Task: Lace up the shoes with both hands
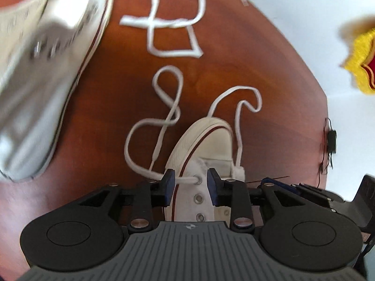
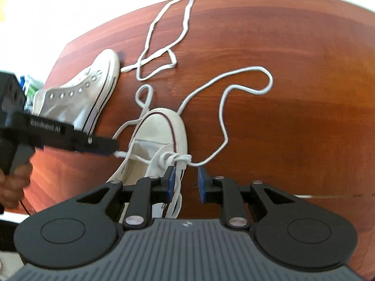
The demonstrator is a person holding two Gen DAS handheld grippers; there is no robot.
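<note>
Two sneakers lie on the wooden table point(image 2: 281, 70) — the near sneaker point(image 2: 161, 126) toe-away at the front, the second sneaker point(image 2: 79, 93) on its side to its left. A loose lace point(image 2: 164, 46) lies behind them, seemingly unattached — the threaded lace point(image 2: 234, 89) trails right.

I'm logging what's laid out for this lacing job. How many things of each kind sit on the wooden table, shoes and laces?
White canvas high-top sneakers: 2, one being laced, one lying on its side.
White flat shoelaces: 2, one threaded through the near sneaker, one loose on the brown wooden table.
Total: 4.
</note>
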